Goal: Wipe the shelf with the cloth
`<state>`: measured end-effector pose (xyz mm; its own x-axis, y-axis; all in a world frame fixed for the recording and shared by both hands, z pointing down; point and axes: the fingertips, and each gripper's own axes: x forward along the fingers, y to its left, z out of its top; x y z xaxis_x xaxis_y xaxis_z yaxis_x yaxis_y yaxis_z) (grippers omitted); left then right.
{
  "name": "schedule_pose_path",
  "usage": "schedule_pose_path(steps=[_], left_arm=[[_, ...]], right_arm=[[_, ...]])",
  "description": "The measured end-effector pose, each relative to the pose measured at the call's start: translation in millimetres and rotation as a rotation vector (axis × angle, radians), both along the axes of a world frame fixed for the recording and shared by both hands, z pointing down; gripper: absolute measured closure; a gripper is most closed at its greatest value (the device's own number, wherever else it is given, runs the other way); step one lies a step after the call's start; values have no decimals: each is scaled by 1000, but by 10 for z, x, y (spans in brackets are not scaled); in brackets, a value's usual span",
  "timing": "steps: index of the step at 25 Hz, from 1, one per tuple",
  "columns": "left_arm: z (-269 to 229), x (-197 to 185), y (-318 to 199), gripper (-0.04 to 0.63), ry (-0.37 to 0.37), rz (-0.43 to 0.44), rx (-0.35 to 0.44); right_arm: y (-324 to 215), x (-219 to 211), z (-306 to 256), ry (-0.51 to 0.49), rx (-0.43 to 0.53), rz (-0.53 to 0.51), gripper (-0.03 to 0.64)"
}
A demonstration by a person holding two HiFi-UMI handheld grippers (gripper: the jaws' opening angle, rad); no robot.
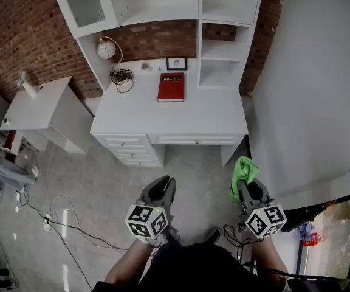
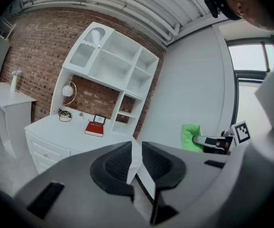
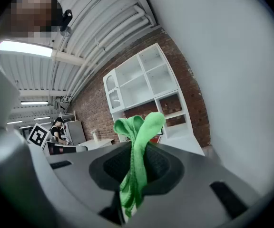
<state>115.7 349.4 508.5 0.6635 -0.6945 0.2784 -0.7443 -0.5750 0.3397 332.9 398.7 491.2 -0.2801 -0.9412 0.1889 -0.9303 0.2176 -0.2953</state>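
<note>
a person stands facing a white desk with a gripper in each hand. the right gripper [image 1: 246, 186] is clenched on a green cloth [image 3: 136, 141]. the cloth is pinched between its jaws, bunches up past the fingertips and trails down behind them. in the head view the cloth pokes out just ahead of that gripper's tips.

the left gripper [image 2: 136, 148] carries nothing. its jaws are pressed close, leaving only a thin slit through which the desk shows. both grippers are held side by side, low and near the person's body, over a grey floor [image 1: 193, 169] and well apart from the furniture.

ahead of both grippers is the white tabletop [image 1: 199, 117], with drawers along its near edge. beyond it the white shelf [image 1: 229, 41] rises against a red brick wall [image 1: 29, 29]. its open compartments are stacked ahead of the right gripper, and a glazed cupboard door [image 1: 85, 5] sits ahead and to the left of the left gripper.

a red book [image 1: 171, 87] lies on the tabletop straight ahead of the left gripper, with a small framed picture [image 1: 176, 63] just beyond it at the wall. left of the book are a coil of dark cable [image 1: 121, 76] and a round white dial on a curved stand [image 1: 106, 49]. far to the left gripper's left stands a smaller white side table [image 1: 38, 102], with loose cables [image 1: 59, 221] trailing across the floor. a plain white wall [image 1: 308, 90] runs along the right gripper's right.
</note>
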Motion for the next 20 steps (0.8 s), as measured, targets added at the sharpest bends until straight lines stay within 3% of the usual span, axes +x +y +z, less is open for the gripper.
schedule_pose_path(steps=[14,20], left_arm=[[-54,-279,-37,531,32,-17,4],[-130,-624,-129,531,56,-42,27]], right_arm=[[-21,-252,-92,45,-3,-7,563],[-124,-508,-233,66,33,-12,560]])
